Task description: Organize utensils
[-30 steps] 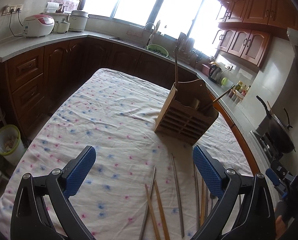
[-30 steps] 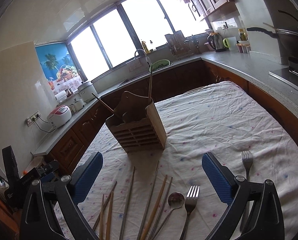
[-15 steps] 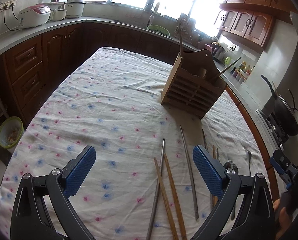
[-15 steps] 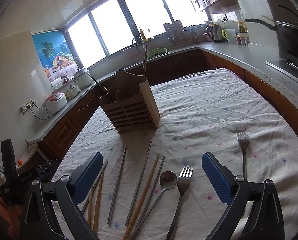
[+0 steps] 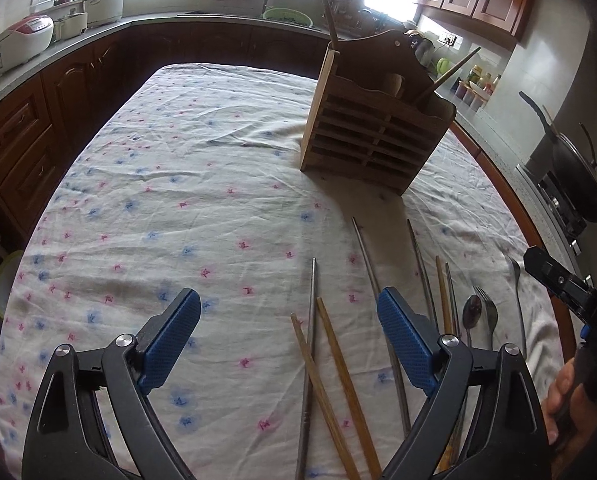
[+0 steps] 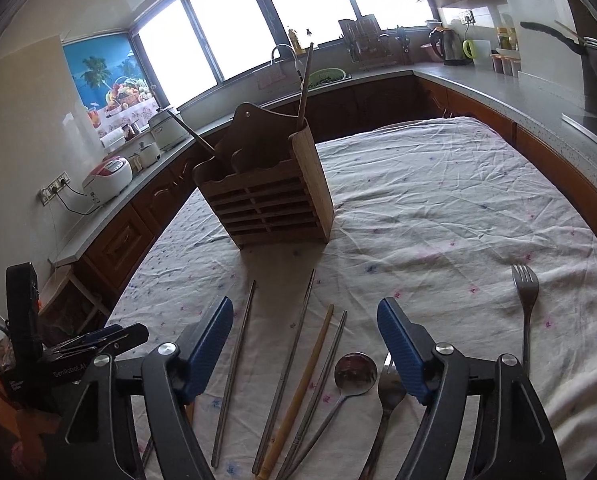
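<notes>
Now, in the left wrist view, the left gripper (image 5: pixel 288 334) hangs low over the flowered tablecloth (image 5: pixel 170 184) with its blue-padded fingers (image 5: pixel 170 334) spread wide and nothing between them. Between the fingers, toward the right one, lie two wooden chopsticks (image 5: pixel 338 380) and a metal chopstick (image 5: pixel 309 340) that crosses under the left wooden one. Another metal chopstick (image 5: pixel 364 252) runs forward from behind the right finger. Further right lie more chopsticks (image 5: pixel 442 292), a spoon (image 5: pixel 471 314) and a fork (image 5: pixel 488 312) side by side, and a second fork (image 5: pixel 516 280) beyond them. Ahead and slightly right stands the wooden utensil holder (image 5: pixel 372 136), upright, with two long sticks poking out of it.

From the right wrist view, the right gripper (image 6: pixel 304 338) is likewise wide apart and empty, just above the cloth. Between its fingers lie metal chopsticks (image 6: pixel 294 352), a wooden chopstick (image 6: pixel 304 392) and the spoon (image 6: pixel 354 368); a fork (image 6: pixel 388 396) lies partly under the right finger. A metal chopstick (image 6: pixel 234 364) lies just beside the left finger. Well to the right rests a lone fork (image 6: pixel 526 300). The utensil holder (image 6: pixel 268 196) stands ahead, left of centre.
</notes>
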Available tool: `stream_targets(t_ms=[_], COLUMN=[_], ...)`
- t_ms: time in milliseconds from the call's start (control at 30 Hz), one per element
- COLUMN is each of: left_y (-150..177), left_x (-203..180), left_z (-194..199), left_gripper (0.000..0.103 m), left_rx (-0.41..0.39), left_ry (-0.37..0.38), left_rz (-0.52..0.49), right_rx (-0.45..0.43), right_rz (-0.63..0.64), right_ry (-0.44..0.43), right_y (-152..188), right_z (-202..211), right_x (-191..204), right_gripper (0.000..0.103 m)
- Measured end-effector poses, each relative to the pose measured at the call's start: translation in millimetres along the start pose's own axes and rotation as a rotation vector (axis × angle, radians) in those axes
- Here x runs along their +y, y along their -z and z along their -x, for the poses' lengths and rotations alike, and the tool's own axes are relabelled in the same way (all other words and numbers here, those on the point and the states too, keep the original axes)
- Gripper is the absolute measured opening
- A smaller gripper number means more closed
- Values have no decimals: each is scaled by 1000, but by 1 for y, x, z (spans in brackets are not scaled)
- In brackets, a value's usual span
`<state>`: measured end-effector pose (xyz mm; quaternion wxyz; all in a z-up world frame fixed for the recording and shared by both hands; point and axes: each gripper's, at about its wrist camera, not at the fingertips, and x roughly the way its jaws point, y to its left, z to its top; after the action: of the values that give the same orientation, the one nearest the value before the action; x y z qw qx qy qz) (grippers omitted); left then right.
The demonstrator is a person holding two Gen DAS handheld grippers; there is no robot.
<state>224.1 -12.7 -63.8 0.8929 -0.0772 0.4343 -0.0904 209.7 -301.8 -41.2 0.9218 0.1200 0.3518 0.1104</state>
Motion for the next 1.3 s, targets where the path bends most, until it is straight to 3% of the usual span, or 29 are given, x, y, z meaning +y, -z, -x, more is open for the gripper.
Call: stream_targets(t_ms=[100,200,333,500,600,767,933,1000,1300], left_y=[-7,-13,-18,-20,-18,-17,-17,-19,-26], left_x=[-5,-10,-15,-19,-20,-26,-26,-24,-11], left_z=[-14,-29,-46,-64,-73,-75,-77,-78,-56], left_gripper=[84,72,57,49,36,32,5,4,4], left_rx=[33,70,107,157,181,170,160,160,125], left_ry=[3,-7,-14,11,22,8,8,22,84], left_rz=[-18,-46,-80,-109,-121,-175,-195,-186,-124], right_rx=[45,76,120,169,197,244,267,259,248], right_rz=[-8,-4,6,27,39,69,193,210,87], right_ry=[-9,-8,-8,4,21,71,165,180,56], right_y=[-3,-8,-15,-18,-18,-20,-16,-16,-23], right_z=[-19,-36,-61,-90,-107,-132,-146,-147,-123], right_x=[0,1,3,7,9,10,26,26,11], right_gripper=[59,51,45,40,37,29,22,9,5])
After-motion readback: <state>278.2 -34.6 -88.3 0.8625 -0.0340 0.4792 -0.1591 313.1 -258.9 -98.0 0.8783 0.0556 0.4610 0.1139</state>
